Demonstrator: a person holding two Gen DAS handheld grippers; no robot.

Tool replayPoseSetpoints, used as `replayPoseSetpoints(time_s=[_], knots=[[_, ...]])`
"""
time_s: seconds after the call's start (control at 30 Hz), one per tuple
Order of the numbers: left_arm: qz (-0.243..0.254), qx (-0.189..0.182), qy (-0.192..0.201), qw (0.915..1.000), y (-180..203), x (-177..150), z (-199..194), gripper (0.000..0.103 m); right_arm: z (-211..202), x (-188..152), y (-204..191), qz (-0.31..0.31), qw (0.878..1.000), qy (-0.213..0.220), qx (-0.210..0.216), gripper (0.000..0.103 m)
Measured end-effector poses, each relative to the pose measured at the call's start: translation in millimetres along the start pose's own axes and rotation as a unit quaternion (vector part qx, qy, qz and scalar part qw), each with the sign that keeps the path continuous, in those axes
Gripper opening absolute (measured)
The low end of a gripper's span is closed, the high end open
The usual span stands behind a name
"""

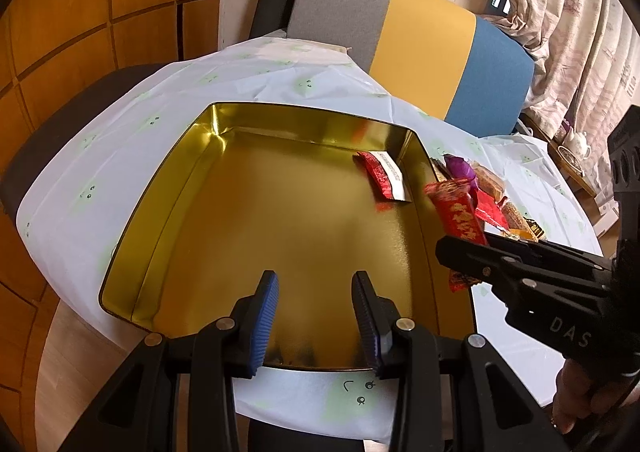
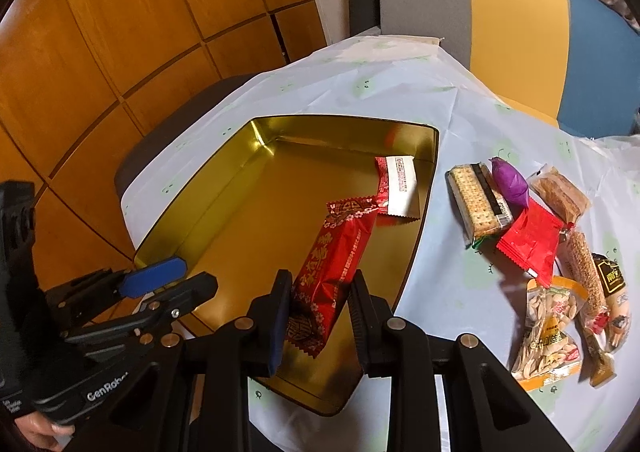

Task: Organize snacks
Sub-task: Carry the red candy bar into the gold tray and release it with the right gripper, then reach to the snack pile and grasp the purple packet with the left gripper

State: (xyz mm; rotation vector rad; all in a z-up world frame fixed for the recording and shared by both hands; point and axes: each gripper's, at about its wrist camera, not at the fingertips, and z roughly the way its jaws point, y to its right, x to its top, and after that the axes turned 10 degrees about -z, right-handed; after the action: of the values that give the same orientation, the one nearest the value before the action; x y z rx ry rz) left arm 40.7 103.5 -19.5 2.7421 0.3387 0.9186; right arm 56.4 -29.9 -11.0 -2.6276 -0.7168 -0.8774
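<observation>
Right gripper (image 2: pixel 320 304) pinching red pack (image 2: pixel 334 272), held over the tin (image 2: pixel 224 208), mid-transfer. Left gripper (image 1: pixel 316 316) spread, empty, at tin's near edge. Next: lower, release beside white pack (image 2: pixel 400 188). Pile (image 2: pixel 552 252) waits on cloth.

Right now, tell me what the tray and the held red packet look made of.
Gold tray: seemingly thin metal, glossy finish; its walls mirror the red wrappers. Red snack packet, clamped in the right gripper: probably shiny plastic film, with creases and crimped ends.
</observation>
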Motion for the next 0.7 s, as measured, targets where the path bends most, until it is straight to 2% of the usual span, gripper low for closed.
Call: replayPoseSetpoints(time_s=[0.3, 0.53, 0.7], knots=[[-0.002, -0.001, -0.001, 1.0, -1, 0, 2, 0.038, 2, -3, 9, 0.016, 1.0, 0.006, -0.01, 0.03], [0.012, -0.01, -0.009, 0.9998, 8, -2, 3, 0.038, -16, -14, 25, 0.027, 0.999, 0.017, -0.04, 0.031], [0.016, -0.016, -0.014, 0.9996, 14, -2, 4, 0.038, -35, -27, 51, 0.039, 0.996, 0.022, -0.077, 0.04]])
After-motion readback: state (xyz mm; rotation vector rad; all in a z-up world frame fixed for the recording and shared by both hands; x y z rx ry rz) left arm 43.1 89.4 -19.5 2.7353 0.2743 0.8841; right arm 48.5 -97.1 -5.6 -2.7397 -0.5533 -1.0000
